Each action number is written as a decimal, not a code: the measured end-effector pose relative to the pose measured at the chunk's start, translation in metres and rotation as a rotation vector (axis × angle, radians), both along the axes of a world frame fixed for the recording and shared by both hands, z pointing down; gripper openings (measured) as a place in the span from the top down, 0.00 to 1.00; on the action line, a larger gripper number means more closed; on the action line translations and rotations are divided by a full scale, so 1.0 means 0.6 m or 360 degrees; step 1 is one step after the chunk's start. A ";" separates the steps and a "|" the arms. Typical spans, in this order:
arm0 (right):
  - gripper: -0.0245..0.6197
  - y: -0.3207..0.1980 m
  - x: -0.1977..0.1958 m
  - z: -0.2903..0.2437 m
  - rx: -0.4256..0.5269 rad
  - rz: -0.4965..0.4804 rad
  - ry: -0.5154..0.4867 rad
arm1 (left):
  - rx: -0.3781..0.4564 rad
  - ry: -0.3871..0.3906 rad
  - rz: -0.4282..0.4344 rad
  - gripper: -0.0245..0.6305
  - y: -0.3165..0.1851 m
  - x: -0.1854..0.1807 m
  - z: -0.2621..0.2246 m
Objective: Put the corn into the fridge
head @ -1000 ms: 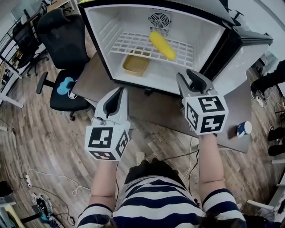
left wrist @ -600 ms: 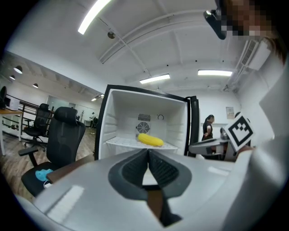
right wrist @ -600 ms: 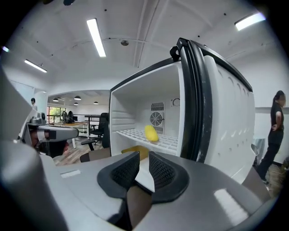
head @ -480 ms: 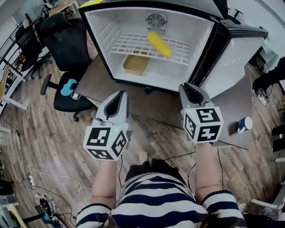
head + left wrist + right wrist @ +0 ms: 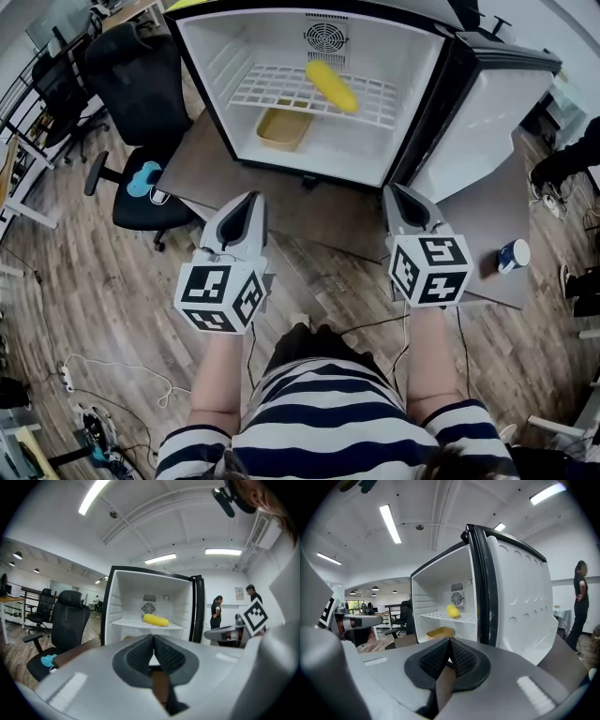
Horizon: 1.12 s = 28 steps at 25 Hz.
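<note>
The corn [image 5: 332,86] lies slantwise on the wire shelf [image 5: 272,89] inside the fridge [image 5: 208,58], and it seems steady, though its seating on the bars is hard to judge. The left gripper [image 5: 250,199] is closed on nothing, and the jaws of the right gripper [image 5: 393,192] have just been closing and now meet, also empty. Slamming the open door [image 5: 487,122] could roll the corn off.

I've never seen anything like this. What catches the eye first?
A white fridge stands wide open on the table, with a bright yellow corn cob lying on its wire shelf. In front of it, the left gripper and right gripper, marked in black-and-white squares, are shut on nothing; the right one's jaws have just closed.
</note>
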State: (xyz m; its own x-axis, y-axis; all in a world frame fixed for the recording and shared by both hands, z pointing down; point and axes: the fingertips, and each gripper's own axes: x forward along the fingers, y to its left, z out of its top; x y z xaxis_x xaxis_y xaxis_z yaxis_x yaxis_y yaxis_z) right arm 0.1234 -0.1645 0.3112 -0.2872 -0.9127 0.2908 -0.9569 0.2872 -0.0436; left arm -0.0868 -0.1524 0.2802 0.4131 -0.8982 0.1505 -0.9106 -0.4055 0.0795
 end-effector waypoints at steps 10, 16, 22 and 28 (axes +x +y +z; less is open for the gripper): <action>0.97 0.020 0.012 0.023 -0.0024 -0.0024 -0.0033 | -0.0028 -0.0060 -0.0024 0.96 0.008 -0.003 0.017; 0.97 0.023 0.018 0.030 -0.0041 -0.0039 -0.0061 | -0.0043 -0.0074 -0.0054 0.96 0.014 -0.008 0.023; 0.97 0.025 0.019 0.035 -0.0050 -0.0051 -0.0099 | -0.0052 -0.0090 -0.0071 0.96 0.019 -0.010 0.026; 0.97 0.027 0.017 0.035 -0.0045 -0.0085 -0.0132 | -0.0047 -0.0113 -0.0089 0.96 0.025 -0.012 0.023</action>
State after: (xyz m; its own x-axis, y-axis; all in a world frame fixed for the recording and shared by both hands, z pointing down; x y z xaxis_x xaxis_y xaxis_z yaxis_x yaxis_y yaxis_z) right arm 0.1336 -0.1483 0.3323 -0.3593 -0.8872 0.2895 -0.9330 0.3352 -0.1306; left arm -0.0937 -0.1375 0.2943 0.3497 -0.9143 0.2043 -0.9356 -0.3522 0.0254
